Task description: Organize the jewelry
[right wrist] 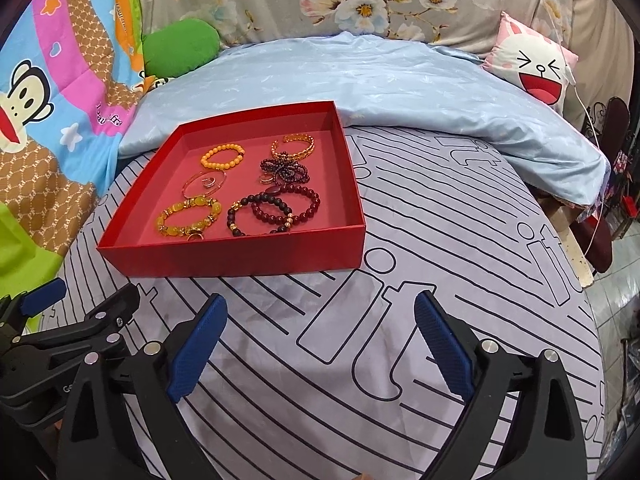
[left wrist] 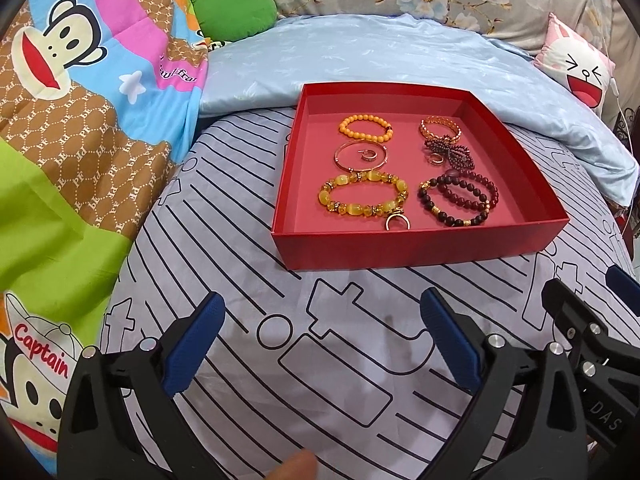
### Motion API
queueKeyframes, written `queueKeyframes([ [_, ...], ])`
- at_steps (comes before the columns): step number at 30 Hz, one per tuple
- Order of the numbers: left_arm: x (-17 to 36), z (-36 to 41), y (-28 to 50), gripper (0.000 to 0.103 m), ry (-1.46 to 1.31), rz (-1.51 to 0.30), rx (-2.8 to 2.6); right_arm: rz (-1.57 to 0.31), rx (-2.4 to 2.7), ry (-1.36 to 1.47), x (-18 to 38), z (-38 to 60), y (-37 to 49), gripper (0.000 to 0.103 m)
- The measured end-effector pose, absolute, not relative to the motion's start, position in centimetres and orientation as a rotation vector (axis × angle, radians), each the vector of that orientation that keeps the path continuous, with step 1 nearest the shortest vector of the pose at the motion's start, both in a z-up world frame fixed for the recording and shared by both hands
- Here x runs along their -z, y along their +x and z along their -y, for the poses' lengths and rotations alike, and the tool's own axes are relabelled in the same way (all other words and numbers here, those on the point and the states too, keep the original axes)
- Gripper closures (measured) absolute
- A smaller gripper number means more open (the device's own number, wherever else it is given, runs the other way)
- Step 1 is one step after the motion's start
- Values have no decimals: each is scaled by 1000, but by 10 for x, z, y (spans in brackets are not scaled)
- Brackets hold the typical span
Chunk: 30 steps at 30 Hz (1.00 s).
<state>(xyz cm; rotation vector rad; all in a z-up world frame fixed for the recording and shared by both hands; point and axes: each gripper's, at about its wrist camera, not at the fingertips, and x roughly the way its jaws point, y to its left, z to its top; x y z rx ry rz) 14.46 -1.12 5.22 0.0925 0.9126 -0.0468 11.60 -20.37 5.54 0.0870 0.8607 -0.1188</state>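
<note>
The bed carries the red box. Short of the box's near wall, the left gripper and right gripper hover, fingers spread wide and empty. Any further pick should come from above. Inside lie the yellow bracelet, dark beaded bracelets, orange bracelet and bangle.

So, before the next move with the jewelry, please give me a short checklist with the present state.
1. Left gripper jaws open, nothing between: ok.
2. Right gripper jaws open, nothing between: ok.
3. Red box flat on the striped bedsheet: ok.
4. Yellow bead bracelet inside the box: ok.
5. Dark bead bracelets lie separately: not ok, they overlap.
6. Jewelry left outside the box: cannot tell.
</note>
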Motion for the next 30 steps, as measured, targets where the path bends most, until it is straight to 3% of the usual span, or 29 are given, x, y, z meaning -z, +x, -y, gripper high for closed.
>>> queueKeyframes([
  [5, -53, 11, 144, 9, 92, -911, 39, -845, 134, 74, -57, 203, 114, 6],
  [30, -46, 11, 147, 9, 82, -925, 42, -845, 139, 69, -53, 203, 115, 6],
])
